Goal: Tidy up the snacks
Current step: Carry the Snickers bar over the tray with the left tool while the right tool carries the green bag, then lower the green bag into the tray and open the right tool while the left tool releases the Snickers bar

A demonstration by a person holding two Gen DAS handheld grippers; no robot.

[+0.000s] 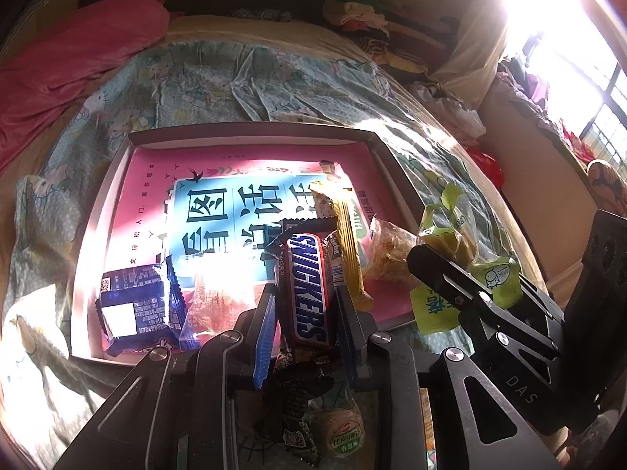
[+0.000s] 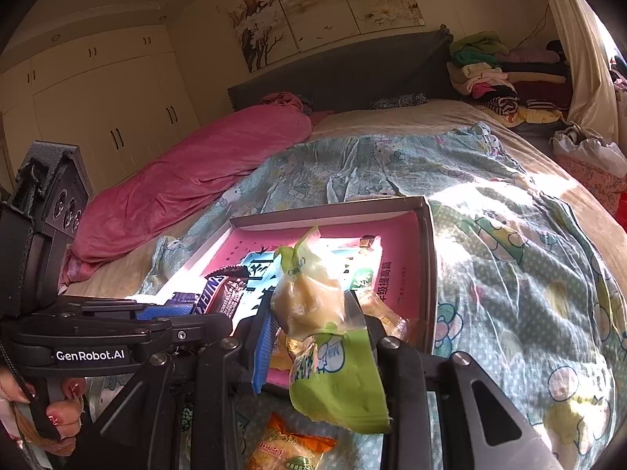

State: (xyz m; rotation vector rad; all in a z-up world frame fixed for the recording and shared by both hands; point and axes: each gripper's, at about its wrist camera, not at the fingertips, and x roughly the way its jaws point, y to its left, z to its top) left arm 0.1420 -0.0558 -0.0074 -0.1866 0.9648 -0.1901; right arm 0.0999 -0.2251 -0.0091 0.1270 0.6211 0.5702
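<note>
A shallow box point(image 1: 250, 131) with a pink book inside lies on the bed; it also shows in the right wrist view point(image 2: 427, 235). My left gripper point(image 1: 303, 301) is shut on a Snickers bar point(image 1: 307, 286) over the box's near edge. My right gripper point(image 2: 313, 325) is shut on a green and yellow snack bag point(image 2: 321, 337) over the box's near right corner; the bag also shows in the left wrist view point(image 1: 450, 246). In the box lie a dark blue packet point(image 1: 137, 305), a yellow bar point(image 1: 347, 243) and a clear bag of snacks point(image 1: 388, 250).
More wrapped snacks lie on the bedspread below the grippers: a green round one point(image 1: 341, 431), a dark wrapper point(image 1: 294, 403) and an orange packet point(image 2: 286, 446). A pink blanket point(image 2: 188, 184) lies at the left, folded clothes point(image 2: 493, 74) at the bed's head.
</note>
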